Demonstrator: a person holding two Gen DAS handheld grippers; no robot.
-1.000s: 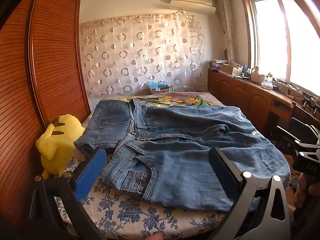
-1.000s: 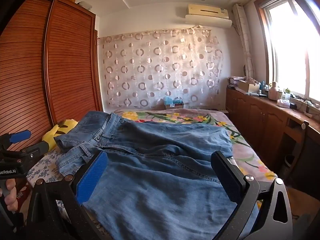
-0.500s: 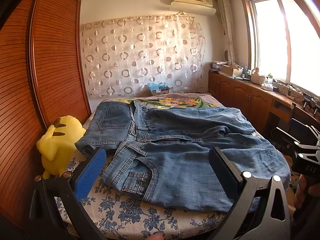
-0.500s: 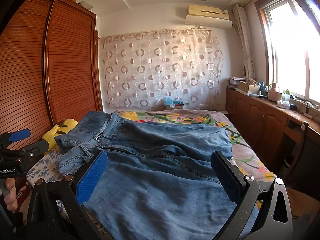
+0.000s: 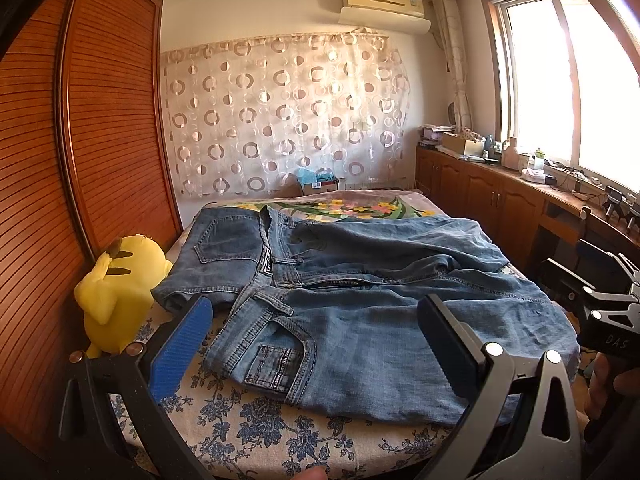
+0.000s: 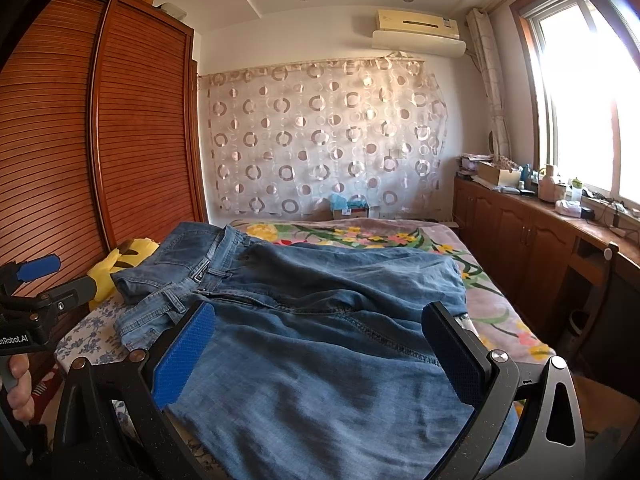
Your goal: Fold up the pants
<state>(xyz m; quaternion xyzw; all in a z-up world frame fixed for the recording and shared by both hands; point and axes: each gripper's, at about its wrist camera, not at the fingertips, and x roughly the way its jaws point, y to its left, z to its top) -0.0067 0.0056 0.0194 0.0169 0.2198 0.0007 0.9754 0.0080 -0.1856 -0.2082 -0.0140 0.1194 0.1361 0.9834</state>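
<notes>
A pair of blue jeans (image 5: 360,304) lies spread across the bed, waistband to the left, legs running right; it also shows in the right wrist view (image 6: 320,320). My left gripper (image 5: 316,316) is open and empty, held above the near edge of the bed by the waistband and front pocket. My right gripper (image 6: 320,320) is open and empty, held over the near leg of the jeans. The right gripper shows at the right edge of the left wrist view (image 5: 600,300), and the left gripper shows at the left edge of the right wrist view (image 6: 36,288).
A yellow plush toy (image 5: 120,292) sits at the bed's left edge against a wooden wardrobe (image 5: 100,140). The bed (image 5: 256,420) has a floral sheet. Wooden cabinets (image 5: 500,200) with clutter run along the right wall under a window.
The view of both grippers has shifted only slightly; the jeans lie as before and both grippers stay open.
</notes>
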